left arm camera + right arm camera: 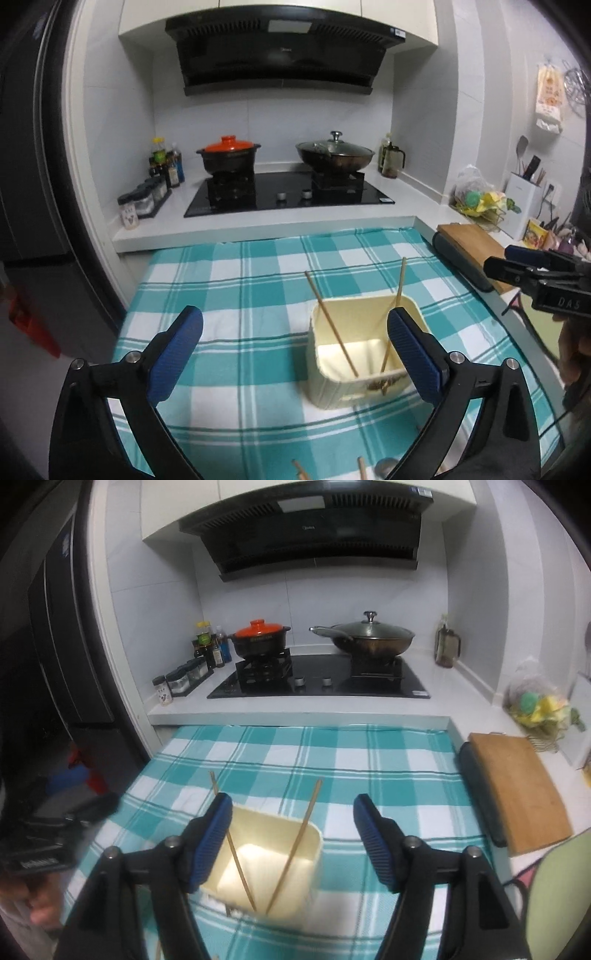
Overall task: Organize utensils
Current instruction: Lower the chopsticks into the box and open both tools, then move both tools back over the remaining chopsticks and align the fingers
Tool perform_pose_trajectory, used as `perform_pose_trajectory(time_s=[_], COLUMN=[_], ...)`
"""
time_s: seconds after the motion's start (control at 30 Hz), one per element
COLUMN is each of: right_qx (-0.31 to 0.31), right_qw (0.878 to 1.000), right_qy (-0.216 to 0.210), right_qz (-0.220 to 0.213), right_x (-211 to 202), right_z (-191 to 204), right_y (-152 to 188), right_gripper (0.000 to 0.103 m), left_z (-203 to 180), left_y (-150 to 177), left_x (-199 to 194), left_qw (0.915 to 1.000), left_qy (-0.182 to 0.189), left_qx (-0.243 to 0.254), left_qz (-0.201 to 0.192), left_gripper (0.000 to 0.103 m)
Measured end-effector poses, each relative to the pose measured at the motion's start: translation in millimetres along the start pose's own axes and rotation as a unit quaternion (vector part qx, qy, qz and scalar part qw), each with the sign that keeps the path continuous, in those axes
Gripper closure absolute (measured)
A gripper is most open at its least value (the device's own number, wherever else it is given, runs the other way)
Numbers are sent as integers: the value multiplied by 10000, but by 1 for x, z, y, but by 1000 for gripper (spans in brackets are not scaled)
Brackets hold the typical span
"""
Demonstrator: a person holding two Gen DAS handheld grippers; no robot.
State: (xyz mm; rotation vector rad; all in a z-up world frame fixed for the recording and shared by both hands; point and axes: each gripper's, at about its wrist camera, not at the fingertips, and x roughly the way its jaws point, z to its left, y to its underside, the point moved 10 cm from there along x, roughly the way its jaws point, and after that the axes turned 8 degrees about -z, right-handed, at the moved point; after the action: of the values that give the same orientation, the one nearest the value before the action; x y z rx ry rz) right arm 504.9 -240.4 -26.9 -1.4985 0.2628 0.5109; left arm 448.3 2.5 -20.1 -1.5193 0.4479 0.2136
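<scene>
**Both grippers empty over the holder; two chopsticks inside**

Left gripper: jaws spread wide, nothing between them. Its right blue pad overlaps the holder's right rim in the left wrist view.

Right gripper: jaws spread wide, nothing held. Its left pad overlaps the holder's left rim in the right wrist view. In the left wrist view it shows at the far right edge, above the counter's right side.

Holder: cream, rectangular, open-topped, standing on the cloth.

Chopsticks: two in the holder, leaning apart, one to the left and one to the right, tips above the rim. More stick ends lie on the cloth at the bottom edge of the left wrist view, next to a small grey round item, unclear.

Cloth: teal and white check, covering the counter.

Board: wooden, on a dark tray just beside the cloth's right edge.

Hob: black, beyond the cloth. Pot with orange lid on the left burner; wok with glass lid on the right.

Bottles and jars: grouped left of the hob.

Hood: black, above the hob.
</scene>
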Motion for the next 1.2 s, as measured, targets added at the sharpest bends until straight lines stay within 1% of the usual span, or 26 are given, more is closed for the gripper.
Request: perform_pose_trajectory(time_s=[0.03,0.1,0.2,0.3,0.37,0.4,0.43,0.5,0.53,0.6,0.67,0.73,0.8,0.87,0.93,0.97,1.07,1.2], right_qx=[-71,-163,-255,-223,-111,-1,102,398,490,568,672,656,633,663,687,671,555,532], right_qw=[10000,9997,9989,9982,9980,9977,9972,9951,9938,9908,9876,9861,9873,9898,9914,9919,9928,9930], right_qy=[45,64,107,189,277,332,384,585,709,1002,1122,1161,1196,1133,1054,1031,1033,974], right_qz=[51,173,381,528,551,588,635,693,700,713,871,987,833,551,357,312,251,392], right_x=[-14,-39,-70,-103,-119,-129,-134,-146,-150,-155,-156,-153,-155,-158,-158,-157,-155,-150], right_z=[0,0,-2,-5,-7,-9,-11,-18,-22,-30,-36,-36,-38,-39,-38,-37,-35,-35], right_y=[8,29,73,137,176,203,223,266,283,313,334,345,346,337,328,326,323,332], right_gripper=[27,25,24,24,24,24,24,24,24,24,24,24,24,24,22,19,19,19], left_z=[3,9,13,18,20,21,21,21,21,18,13,14,15,17,19,20,22,23], left_y=[10,42,106,178,222,239,254,276,284,294,299,299,299,297,297,297,298,300], left_x=[-15,-44,-77,-105,-117,-119,-122,-123,-124,-122,-119,-117,-115,-113,-111,-110,-108,-105], left_qw=[10000,9998,9986,9958,9924,9905,9887,9868,9863,9845,9843,9846,9847,9843,9838,9834,9822,9811], left_qy=[1,-2,31,34,-94,-154,-201,-368,-466,-489,-487,-645,-789,-867,-939,-998,-1108,-1166], left_qx=[51,162,220,-100,-364,-485,-601,-708,-709,-804,-783,-679,-598,-590,-566,-539,-457,-419], left_qz=[-22,64,487,912,1174,1280,1355,1407,1416,1481,1506,1475,1435,1422,1415,1415,1448,1488], left_gripper=[1,1,1,1,2,2,2,2,2,1,1,1,1,1,1,1,1,1])
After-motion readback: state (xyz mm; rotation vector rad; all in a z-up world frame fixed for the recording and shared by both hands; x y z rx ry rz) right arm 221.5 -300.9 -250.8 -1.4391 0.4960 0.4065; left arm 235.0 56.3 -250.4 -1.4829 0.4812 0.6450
